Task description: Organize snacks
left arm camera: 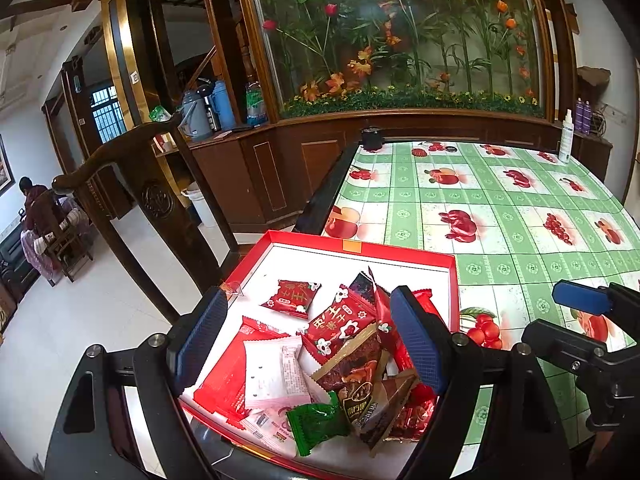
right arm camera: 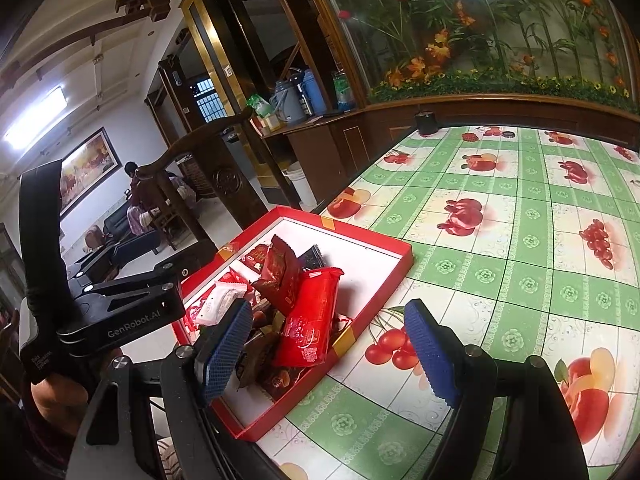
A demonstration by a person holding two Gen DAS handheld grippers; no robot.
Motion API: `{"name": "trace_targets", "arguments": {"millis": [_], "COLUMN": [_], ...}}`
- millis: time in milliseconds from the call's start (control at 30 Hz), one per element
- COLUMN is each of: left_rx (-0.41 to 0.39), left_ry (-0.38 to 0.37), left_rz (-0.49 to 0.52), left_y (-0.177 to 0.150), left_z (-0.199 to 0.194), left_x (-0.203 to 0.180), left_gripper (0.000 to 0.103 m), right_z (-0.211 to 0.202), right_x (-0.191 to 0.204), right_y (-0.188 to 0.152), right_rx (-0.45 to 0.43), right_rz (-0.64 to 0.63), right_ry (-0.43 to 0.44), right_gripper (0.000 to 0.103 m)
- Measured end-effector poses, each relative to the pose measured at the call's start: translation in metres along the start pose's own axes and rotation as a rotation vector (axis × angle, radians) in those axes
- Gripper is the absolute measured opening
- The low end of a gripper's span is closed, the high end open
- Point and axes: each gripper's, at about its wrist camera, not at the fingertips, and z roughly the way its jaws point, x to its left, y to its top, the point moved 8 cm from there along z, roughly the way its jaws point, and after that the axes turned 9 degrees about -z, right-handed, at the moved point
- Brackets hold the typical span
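A red box with a white floor (left arm camera: 360, 247) sits at the table's near left corner and holds several snack packets. Among them are a small red packet (left arm camera: 291, 298), a red flowered packet (left arm camera: 340, 324), a brown one (left arm camera: 356, 368), a green one (left arm camera: 318, 426) and a white one (left arm camera: 272, 372). My left gripper (left arm camera: 310, 340) hovers open over the pile, its pads either side of it and not pressing. In the right wrist view a long red packet (right arm camera: 312, 320) lies on top inside the box (right arm camera: 400, 258). My right gripper (right arm camera: 328, 350) is open over the box's near right edge, holding nothing.
The table wears a green checked cloth with fruit prints (left arm camera: 500, 220). A black cup (left arm camera: 372, 138) and a white spray bottle (left arm camera: 566, 142) stand at its far edge. A dark wooden chair (left arm camera: 160, 200) stands to the left of the table. A person (left arm camera: 34, 208) sits far off.
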Motion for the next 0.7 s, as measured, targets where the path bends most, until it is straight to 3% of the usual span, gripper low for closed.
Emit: {"name": "trace_targets", "arguments": {"millis": [700], "left_rx": [-0.036], "left_ry": [-0.007], "left_rz": [0.004], "left_y": [0.0039], "left_z": [-0.0091], "left_x": [0.0025], "left_gripper": [0.084], "right_z": [0.002], "right_x": [0.0064], "right_y": [0.0016], "right_rx": [0.004], "right_rz": [-0.014], "right_ry": [-0.004], "right_gripper": [0.08]}}
